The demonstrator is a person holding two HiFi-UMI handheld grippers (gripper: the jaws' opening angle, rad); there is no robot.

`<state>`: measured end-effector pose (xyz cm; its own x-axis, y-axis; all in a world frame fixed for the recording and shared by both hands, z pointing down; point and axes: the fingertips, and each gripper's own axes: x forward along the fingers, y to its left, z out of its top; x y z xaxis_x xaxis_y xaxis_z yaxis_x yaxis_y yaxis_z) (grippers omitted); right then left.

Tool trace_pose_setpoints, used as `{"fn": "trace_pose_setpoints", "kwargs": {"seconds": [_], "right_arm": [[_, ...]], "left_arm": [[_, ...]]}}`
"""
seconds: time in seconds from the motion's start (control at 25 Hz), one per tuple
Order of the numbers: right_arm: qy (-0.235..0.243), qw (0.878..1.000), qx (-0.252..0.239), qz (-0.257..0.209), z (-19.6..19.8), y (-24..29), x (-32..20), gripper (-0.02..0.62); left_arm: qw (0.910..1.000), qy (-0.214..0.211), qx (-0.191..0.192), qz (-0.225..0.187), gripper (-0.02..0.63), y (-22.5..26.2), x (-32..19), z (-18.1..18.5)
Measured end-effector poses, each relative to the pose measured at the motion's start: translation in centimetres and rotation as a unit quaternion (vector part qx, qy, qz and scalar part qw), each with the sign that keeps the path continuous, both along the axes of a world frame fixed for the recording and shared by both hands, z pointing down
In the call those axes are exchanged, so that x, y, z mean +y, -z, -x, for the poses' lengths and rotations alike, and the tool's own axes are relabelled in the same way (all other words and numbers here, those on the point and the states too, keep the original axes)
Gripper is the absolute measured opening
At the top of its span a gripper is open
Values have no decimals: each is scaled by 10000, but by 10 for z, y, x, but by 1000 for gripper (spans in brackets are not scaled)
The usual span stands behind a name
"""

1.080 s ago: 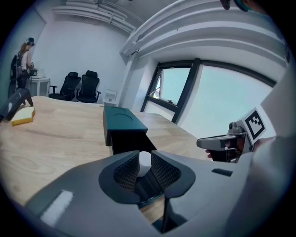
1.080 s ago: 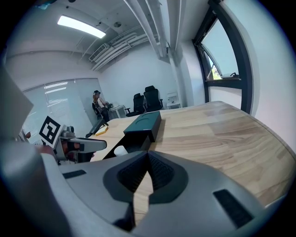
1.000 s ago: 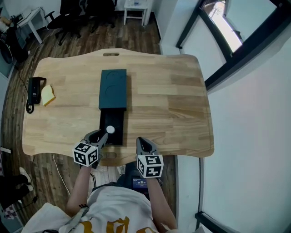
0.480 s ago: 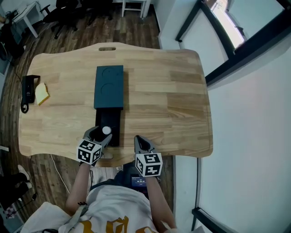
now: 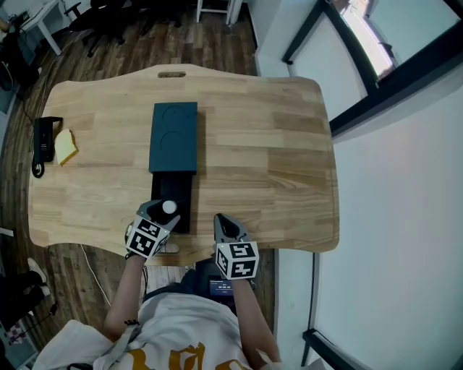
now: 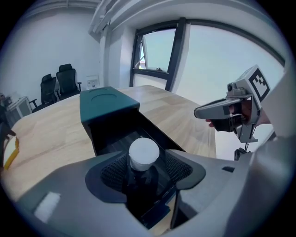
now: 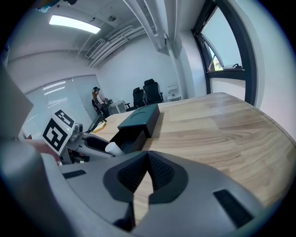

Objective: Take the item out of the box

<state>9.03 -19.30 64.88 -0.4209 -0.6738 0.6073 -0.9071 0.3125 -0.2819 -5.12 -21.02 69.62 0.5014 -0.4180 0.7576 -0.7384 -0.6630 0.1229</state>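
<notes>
A dark teal box (image 5: 173, 137) lies on the wooden table (image 5: 260, 144), its black inner tray (image 5: 181, 189) slid out toward me. In the tray's near end stands a small dark bottle with a white cap (image 5: 168, 207). My left gripper (image 5: 155, 214) reaches over the near table edge, and its jaws are opening. The bottle (image 6: 144, 152) stands between them with a gap to each pad (image 6: 115, 172). My right gripper (image 5: 223, 225) hovers at the table's near edge, right of the tray, shut on nothing, its pads (image 7: 157, 171) meeting.
A black handset (image 5: 43, 141) and a yellow note pad (image 5: 67, 147) lie at the table's far left. Office chairs (image 5: 116, 14) stand beyond the table. A window frame (image 5: 376, 79) runs along the right.
The left gripper's jaws have spread apart around the white-capped bottle, which still stands in the tray. The right gripper has stayed where it was.
</notes>
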Motion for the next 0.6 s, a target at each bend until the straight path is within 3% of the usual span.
{"fn": "trace_pose_setpoints", "kwargs": {"seconds": [0.36,0.48,0.6], "right_arm": [[-30,10000,-2,30,-4,-1,2,6],[-61,10000,1,25,-7,1,1,6],[-64,10000,0,18,-7,2,0,6]], "left_arm": [[9997,-7,-217,117,257,-7,-4,-1],[9994,-35,-339,109,192,-9,-5,1],[9995,9,-314,86,192,-7,-6,2]]}}
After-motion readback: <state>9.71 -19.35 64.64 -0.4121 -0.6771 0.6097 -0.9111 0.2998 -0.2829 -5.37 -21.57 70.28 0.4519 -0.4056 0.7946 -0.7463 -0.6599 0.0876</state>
